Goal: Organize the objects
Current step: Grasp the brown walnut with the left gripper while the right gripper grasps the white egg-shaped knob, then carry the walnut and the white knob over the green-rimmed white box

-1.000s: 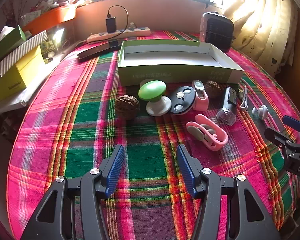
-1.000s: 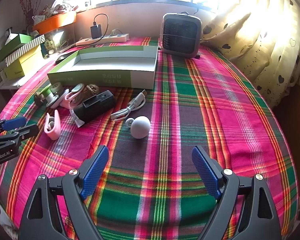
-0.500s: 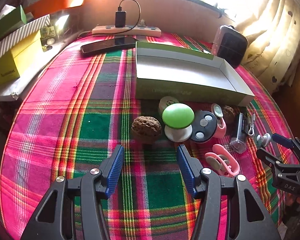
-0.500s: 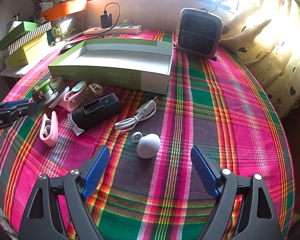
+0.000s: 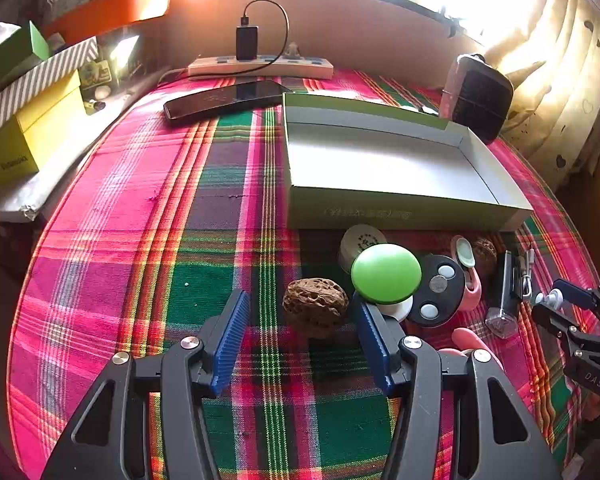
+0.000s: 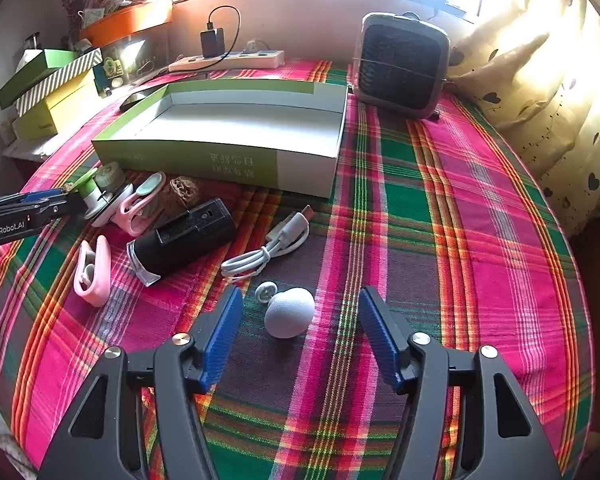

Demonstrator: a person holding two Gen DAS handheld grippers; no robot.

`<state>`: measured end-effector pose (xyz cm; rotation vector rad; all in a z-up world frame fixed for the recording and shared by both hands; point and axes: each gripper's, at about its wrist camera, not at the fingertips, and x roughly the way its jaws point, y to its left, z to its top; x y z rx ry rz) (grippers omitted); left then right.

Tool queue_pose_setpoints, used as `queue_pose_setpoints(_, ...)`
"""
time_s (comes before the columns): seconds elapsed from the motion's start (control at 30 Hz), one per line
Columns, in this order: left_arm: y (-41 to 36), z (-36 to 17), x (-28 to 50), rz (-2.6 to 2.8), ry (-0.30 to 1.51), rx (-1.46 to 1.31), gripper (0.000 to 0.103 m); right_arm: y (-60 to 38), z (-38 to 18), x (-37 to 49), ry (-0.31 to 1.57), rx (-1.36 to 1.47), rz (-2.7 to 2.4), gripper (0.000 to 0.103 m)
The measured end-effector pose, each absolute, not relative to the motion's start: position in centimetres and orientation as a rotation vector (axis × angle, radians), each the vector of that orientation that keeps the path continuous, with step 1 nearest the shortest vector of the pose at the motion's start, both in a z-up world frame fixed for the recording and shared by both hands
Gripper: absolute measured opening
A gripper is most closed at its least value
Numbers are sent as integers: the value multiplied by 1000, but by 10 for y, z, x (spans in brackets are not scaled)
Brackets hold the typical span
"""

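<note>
I use the open green box (image 5: 400,204) in the middle of the plaid-covered tabletop (image 5: 140,240) as my reference. Everything loose lies in a row along the box's near long wall.

My left gripper (image 5: 300,332) is released, its blue pads spread either side of a brown walnut (image 5: 315,306) without pressing it; the right pad sits just beside the white base of a green-topped knob (image 5: 386,273). The walnut lies in front of the box's near left corner. Next along the wall are a black round disc (image 5: 436,290), a pink clip (image 5: 470,280) and a second walnut (image 5: 485,251).

My right gripper (image 6: 300,334) is closing, but the pads are not yet on anything. Between them sits a small white ball-shaped piece (image 6: 290,312) with a little white ring (image 6: 265,292) touching its far side. It lies well in front of the box's near right corner. Between it and the box are a coiled white cable (image 6: 268,250) and a black cylinder-shaped device (image 6: 184,236); another pink clip (image 6: 93,270) lies further left.

A small dark fan (image 6: 402,66) stands just beyond the box's right end.
</note>
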<state>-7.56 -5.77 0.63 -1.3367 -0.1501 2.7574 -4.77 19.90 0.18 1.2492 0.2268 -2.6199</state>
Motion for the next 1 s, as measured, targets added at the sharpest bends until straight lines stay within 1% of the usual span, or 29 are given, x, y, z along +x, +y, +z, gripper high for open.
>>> queue_pose_setpoints(0.03, -58, 6, -76, 2759, -152, -1338, 51, 199, 2, -48, 224, 1248, -2620, 50)
queue_pose_setpoints(0.1, -59, 7, -77, 2765, -156, -1339, 46, 199, 2, -47, 214, 1246, -2616, 45)
queue_pose_setpoints(0.17, -60, 7, -77, 2769, -153, -1339, 42, 198, 2, -46, 211, 1242, -2612, 42)
queue_pose_setpoints(0.23, -61, 6, -78, 2769, -158, -1339, 39, 198, 2, -46, 209, 1239, -2607, 35)
queue_pose_setpoints(0.33, -62, 6, -78, 2771, -155, -1336, 35, 197, 3, -46, 208, 1236, -2601, 30)
queue_pose_setpoints(0.47, -63, 6, -78, 2777, -157, -1332, 29, 197, 3, -45, 208, 1236, -2602, 30)
queue_pose_setpoints(0.77, -63, 6, -77, 2778, -161, -1332, 29, 198, 4, -43, 203, 1232, -2607, 30)
queue_pose_setpoints(1.0, -63, 11, -73, 2771, -166, -1330, 29, 195, 18, -39, 207, 1172, -2623, 30)
